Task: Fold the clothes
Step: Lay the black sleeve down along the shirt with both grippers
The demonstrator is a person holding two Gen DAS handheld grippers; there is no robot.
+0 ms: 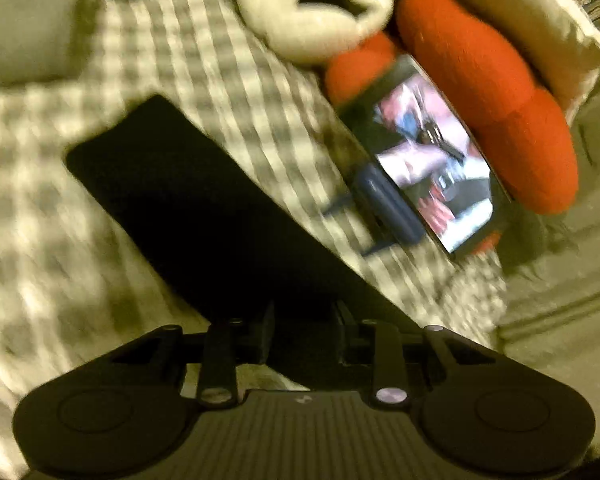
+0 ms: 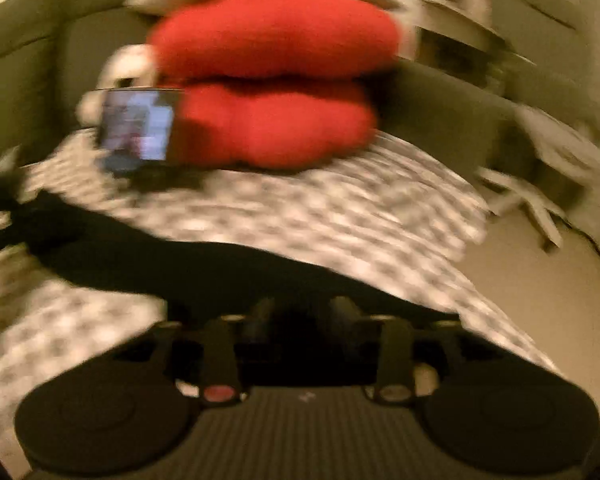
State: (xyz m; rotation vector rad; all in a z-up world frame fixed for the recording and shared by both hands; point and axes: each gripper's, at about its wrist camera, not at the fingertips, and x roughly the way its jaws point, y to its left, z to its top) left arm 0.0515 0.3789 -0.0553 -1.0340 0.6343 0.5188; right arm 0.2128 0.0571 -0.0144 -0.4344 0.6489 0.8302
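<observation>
Both grippers, left (image 1: 300,320) and right (image 2: 300,316), seem clamped on a black garment (image 1: 188,184) stretched across frame centre over a checked bedspread (image 1: 204,52); keep tension even.

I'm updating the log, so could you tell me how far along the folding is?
Done: the black garment already forms a long narrow strip on the checked bedcover. In hand: the left gripper and right gripper each appear to be gripping it, though blur hides the grip. Left: the final folds.
</observation>
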